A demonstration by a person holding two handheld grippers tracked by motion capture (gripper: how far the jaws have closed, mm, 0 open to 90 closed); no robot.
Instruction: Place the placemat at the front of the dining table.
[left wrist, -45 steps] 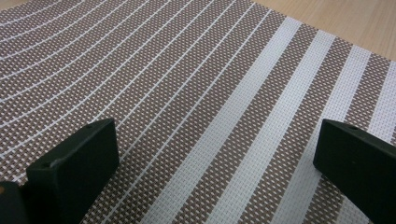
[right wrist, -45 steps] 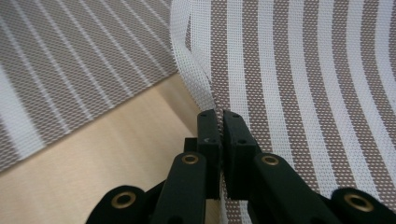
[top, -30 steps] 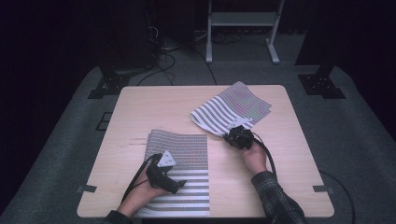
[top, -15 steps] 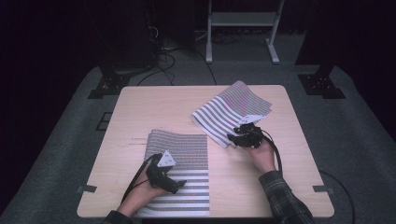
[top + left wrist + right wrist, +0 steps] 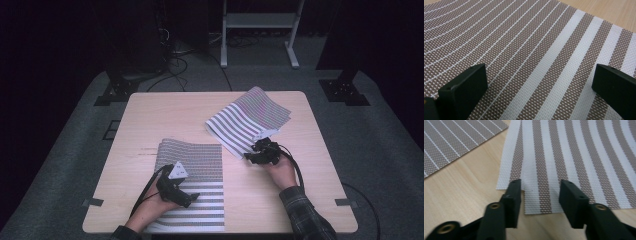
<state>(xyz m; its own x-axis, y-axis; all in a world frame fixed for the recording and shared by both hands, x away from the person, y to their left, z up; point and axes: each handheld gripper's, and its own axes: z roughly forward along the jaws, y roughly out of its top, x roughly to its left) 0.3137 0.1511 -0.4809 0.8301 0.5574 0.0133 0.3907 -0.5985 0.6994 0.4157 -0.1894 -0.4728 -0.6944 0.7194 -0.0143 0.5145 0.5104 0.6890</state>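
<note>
While the left gripper rests on the near mat with its jaws spread wide over the weave, the right gripper sits at the near corner of the far mat. Its jaws have just been opening and stand apart, the mat's folded edge (two layers, slightly offset) between them, unpinched. Both mats lie on the table, well apart.

A pale wooden table with rounded corners stands on grey carpet. Behind it, in the dark, a white metal stand rests on two feet, and black cables trail across the floor. Black floor brackets sit at the far corners.
</note>
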